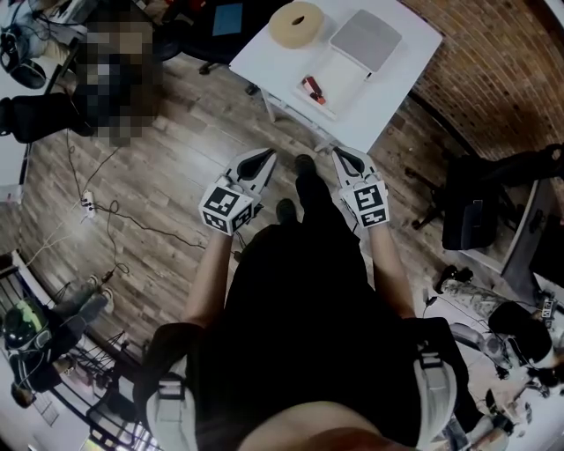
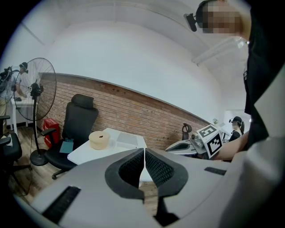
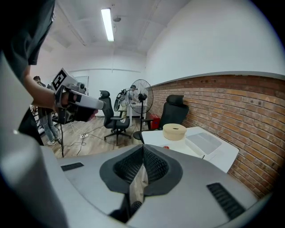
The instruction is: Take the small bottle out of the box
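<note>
We find the small bottle (image 1: 313,88) lying as a small red item in the open white box (image 1: 348,75), ahead of both grippers and well clear of their tips. It sits roughly between the lines along which the two grippers point, and neither gripper touches it or the box. In the right gripper view the same red item (image 3: 166,147) shows just above the tip of the jaws, farther off on the table. The left gripper (image 1: 263,157) has its jaws pressed together with nothing between them, and its own view confirms the ribbed pads (image 2: 133,167) meeting along one seam. The right gripper (image 1: 345,156) is likewise fully closed and empty, its pads (image 3: 153,164) meeting in its own view. The two grippers are held side by side, apart from each other, both pointing toward the white table (image 1: 414,48), whose near edge lies just ahead of the right gripper's tip. The box's grey lid (image 1: 366,40) lies beyond the bottle. A beige tape roll (image 1: 296,24) stands beyond the box, toward the left gripper's side. In the left gripper view a black office chair (image 2: 80,122) and a standing fan (image 2: 38,89) stand past the table, against the brick wall (image 2: 147,118).
</note>
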The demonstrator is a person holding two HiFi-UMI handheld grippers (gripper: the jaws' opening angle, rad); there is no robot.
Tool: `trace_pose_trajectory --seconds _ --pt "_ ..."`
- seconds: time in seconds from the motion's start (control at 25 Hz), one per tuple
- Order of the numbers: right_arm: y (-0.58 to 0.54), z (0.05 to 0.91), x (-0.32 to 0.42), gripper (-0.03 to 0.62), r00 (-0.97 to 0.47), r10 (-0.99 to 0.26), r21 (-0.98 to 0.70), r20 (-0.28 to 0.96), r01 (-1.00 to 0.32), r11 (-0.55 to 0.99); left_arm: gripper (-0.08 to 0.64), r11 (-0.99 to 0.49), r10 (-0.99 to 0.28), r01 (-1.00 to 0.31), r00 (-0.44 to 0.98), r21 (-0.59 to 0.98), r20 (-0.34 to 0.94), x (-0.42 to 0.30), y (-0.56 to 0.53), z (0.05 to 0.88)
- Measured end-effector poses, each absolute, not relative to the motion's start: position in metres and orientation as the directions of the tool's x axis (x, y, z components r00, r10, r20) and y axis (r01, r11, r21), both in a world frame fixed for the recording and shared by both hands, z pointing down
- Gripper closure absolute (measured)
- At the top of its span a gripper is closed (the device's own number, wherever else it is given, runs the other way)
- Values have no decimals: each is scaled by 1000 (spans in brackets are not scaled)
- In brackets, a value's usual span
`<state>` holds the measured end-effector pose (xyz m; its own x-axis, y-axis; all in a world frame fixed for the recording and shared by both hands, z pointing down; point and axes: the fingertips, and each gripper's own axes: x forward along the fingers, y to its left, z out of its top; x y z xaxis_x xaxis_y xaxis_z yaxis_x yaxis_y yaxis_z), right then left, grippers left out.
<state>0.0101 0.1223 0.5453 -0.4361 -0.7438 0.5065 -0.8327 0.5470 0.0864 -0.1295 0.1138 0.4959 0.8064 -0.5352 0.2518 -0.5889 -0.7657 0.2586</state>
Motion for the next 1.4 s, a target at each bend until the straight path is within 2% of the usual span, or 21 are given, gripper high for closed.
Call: trace_pose_trajectory --seconds 0.56,1.4 --pt "50 561 34 594 -450 -717 56 533 -826 560 535 -763 -530 -591 803 260 272 -101 40 498" --pt "-41 604 45 592 -569 -564 -50 598 -729 683 535 -712 -565 -653 751 257 342 -70 -50 506"
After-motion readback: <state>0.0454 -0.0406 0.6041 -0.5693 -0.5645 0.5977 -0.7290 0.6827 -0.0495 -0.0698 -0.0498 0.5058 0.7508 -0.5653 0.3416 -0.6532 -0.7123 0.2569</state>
